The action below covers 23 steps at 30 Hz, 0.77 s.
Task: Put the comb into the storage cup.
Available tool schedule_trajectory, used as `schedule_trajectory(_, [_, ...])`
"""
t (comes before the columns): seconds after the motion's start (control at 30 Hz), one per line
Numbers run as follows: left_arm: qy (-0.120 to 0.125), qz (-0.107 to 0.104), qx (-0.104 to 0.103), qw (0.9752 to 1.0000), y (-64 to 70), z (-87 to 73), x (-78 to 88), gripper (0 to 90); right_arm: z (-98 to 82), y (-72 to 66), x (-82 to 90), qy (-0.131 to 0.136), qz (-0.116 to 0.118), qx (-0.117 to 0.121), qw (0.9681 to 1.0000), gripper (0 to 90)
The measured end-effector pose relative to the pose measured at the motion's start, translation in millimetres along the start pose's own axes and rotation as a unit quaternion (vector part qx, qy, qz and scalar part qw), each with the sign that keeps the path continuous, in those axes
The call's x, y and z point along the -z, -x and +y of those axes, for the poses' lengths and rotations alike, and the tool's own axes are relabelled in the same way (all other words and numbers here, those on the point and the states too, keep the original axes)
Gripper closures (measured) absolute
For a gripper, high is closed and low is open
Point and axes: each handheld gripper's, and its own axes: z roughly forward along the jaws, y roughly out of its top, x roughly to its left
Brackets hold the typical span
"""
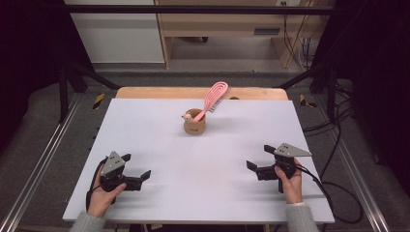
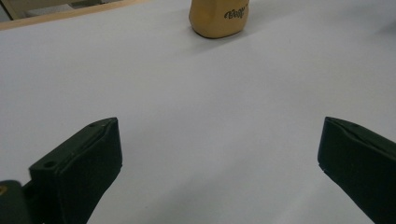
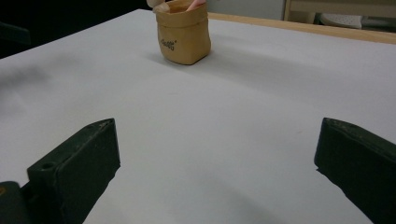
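Observation:
A small tan cup [image 1: 194, 126] stands upright at the middle back of the white table [image 1: 145, 121]. A pink hairbrush [image 1: 215, 95] leans out of it to the right, handle down, beside a small pale object [image 1: 186, 116]. My left gripper [image 1: 136, 167] rests near the front left, jaws wide open and nothing between them. My right gripper [image 1: 260, 158] rests near the front right, also open with nothing between its jaws. The cup [image 2: 218, 17] sits far ahead in the left gripper view, and the cup [image 3: 183, 33] likewise in the right gripper view.
A wooden strip [image 1: 200, 92] runs along the table's far edge. Metal frame rails [image 1: 38, 159] flank the table, and cables [image 1: 338, 188] trail on the floor at the right. A cabinet [image 1: 116, 34] and a shelf stand behind.

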Motion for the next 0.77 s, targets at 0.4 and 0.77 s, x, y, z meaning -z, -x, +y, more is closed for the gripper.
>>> schedule_trajectory(0.4, [0.000, 0.001, 0.001, 1.0000, -0.7, -1.0, -0.2, 0.0, -11.9, 9.4, 9.5, 0.003, 0.001, 0.001, 1.0000, 0.4])
schedule_trajectory(0.77, [-0.002, -0.001, -0.001, 1.0000, -0.3, -1.2, -1.3, 0.0, -14.8, 13.2, 12.3, 0.004, -0.002, 0.000, 1.0000, 0.4])
